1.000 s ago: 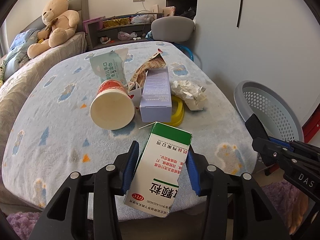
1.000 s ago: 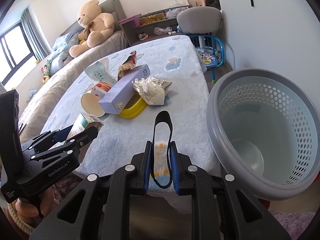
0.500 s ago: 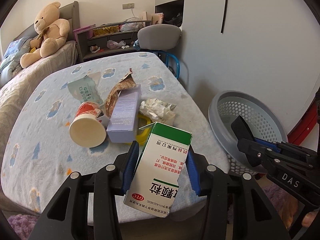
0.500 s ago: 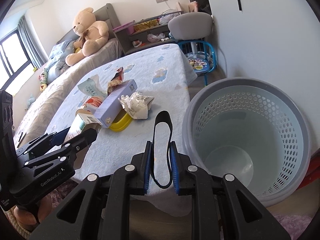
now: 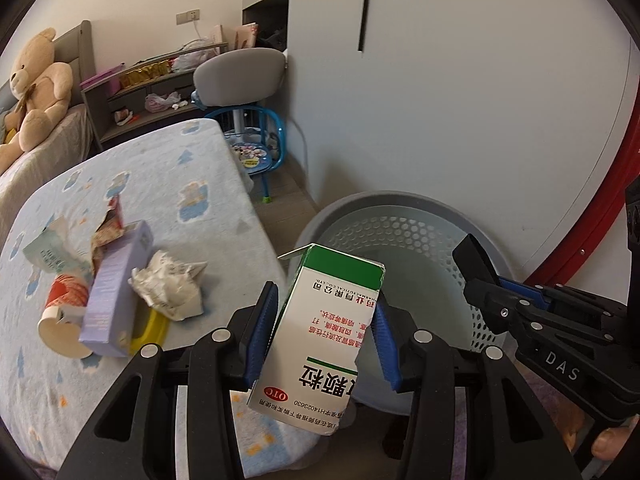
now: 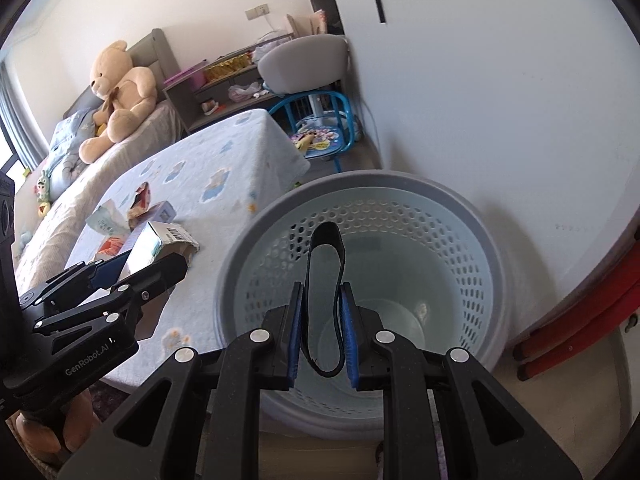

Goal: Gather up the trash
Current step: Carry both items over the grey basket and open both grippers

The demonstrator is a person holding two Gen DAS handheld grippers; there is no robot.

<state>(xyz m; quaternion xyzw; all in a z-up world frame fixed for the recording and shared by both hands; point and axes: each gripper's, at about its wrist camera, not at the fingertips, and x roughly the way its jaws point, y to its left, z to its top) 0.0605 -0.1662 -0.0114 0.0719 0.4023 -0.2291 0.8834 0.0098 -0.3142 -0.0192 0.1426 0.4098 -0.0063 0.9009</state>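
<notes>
Box point(image 5: 320, 336) in left gripper point(image 5: 322, 338), long axis fwd, toward basket point(image 5: 404, 208).

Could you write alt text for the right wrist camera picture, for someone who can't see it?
A handheld right gripper pinches a black loop strap above an empty grey perforated basket. At left, the left gripper holds a white medicine box over a blue-patterned blanket with more litter.

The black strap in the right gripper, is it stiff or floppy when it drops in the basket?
Probably floppy: the black strap bends into a loop. It looks thin, so likely light, falling softly into the basket.
</notes>
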